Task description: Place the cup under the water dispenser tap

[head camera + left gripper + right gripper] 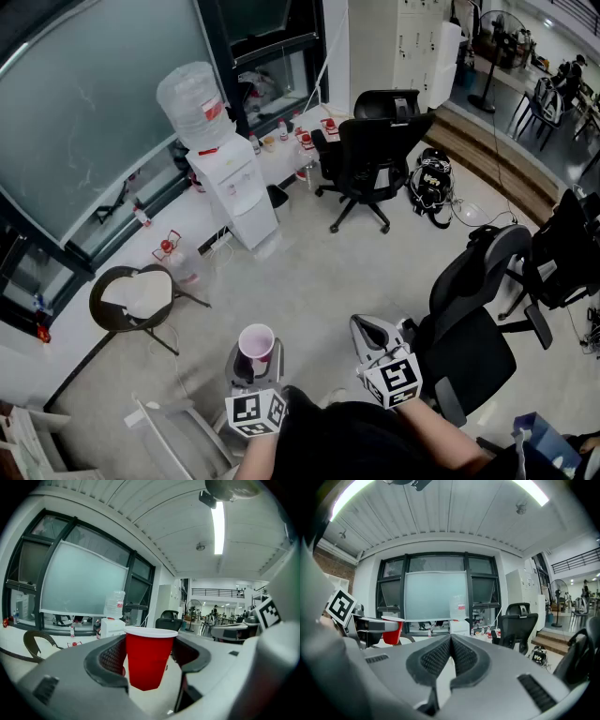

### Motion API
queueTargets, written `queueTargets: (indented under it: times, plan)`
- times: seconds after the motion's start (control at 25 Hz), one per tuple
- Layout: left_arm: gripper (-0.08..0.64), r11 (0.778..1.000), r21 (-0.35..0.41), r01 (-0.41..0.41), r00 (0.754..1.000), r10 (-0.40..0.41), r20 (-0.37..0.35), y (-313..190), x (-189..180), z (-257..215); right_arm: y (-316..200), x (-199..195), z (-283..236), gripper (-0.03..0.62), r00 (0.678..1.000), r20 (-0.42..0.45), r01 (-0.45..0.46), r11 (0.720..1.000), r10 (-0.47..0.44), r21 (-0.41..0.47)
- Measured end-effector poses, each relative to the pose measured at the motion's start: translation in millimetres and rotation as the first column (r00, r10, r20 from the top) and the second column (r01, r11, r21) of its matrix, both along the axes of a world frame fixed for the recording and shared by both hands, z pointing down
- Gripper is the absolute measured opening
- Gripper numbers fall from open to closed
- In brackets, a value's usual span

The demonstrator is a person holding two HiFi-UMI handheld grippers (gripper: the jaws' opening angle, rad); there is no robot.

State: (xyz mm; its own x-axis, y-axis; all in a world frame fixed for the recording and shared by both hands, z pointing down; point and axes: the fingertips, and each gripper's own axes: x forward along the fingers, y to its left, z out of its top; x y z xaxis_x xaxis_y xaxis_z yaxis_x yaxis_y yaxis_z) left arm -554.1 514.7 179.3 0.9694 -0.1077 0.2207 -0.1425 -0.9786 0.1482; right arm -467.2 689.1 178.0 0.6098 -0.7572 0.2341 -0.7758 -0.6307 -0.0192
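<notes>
A red plastic cup (147,658) with a white rim stands upright between the jaws of my left gripper (149,660), which is shut on it. From the head view the cup (256,344) shows its pale inside, held above the floor by the left gripper (255,364). The white water dispenser (234,192) with its clear bottle (193,105) stands by the window, well ahead and to the left; it appears small in the left gripper view as the dispenser (111,626). My right gripper (451,660) is shut with nothing in it; the same gripper (373,336) hangs to the right of the cup.
A black office chair (373,155) stands right of the dispenser, with a bag (430,180) beside it. A round brown chair (134,298) sits at the left, another black chair (478,314) close on my right. Small bottles (281,132) line the window ledge. Bare floor lies between me and the dispenser.
</notes>
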Motion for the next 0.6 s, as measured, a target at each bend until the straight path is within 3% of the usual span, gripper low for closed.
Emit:
queueTargets:
  times: [0.36, 0.48, 0.6]
  plan:
    - [0.299, 1.0, -0.006, 0.004, 1.0, -0.004, 0.017, -9.4, 2.1, 4.2, -6.6, 5.0, 13.2, -0.002, 0.998, 0.059, -0.009, 1.0, 0.008, 0.024]
    - [0.299, 1.0, -0.021, 0.0, 1.0, 0.001, 0.015, -17.0, 14.9, 8.7, -13.2, 12.6, 20.4, -0.002, 0.999, 0.05, -0.005, 1.0, 0.005, 0.003]
    - [0.299, 1.0, -0.02, -0.015, 1.0, 0.015, 0.009, -25.3, 36.5, 11.4, -20.2, 27.8, 23.1, -0.001, 0.996, 0.086, -0.018, 0.999, 0.014, 0.048]
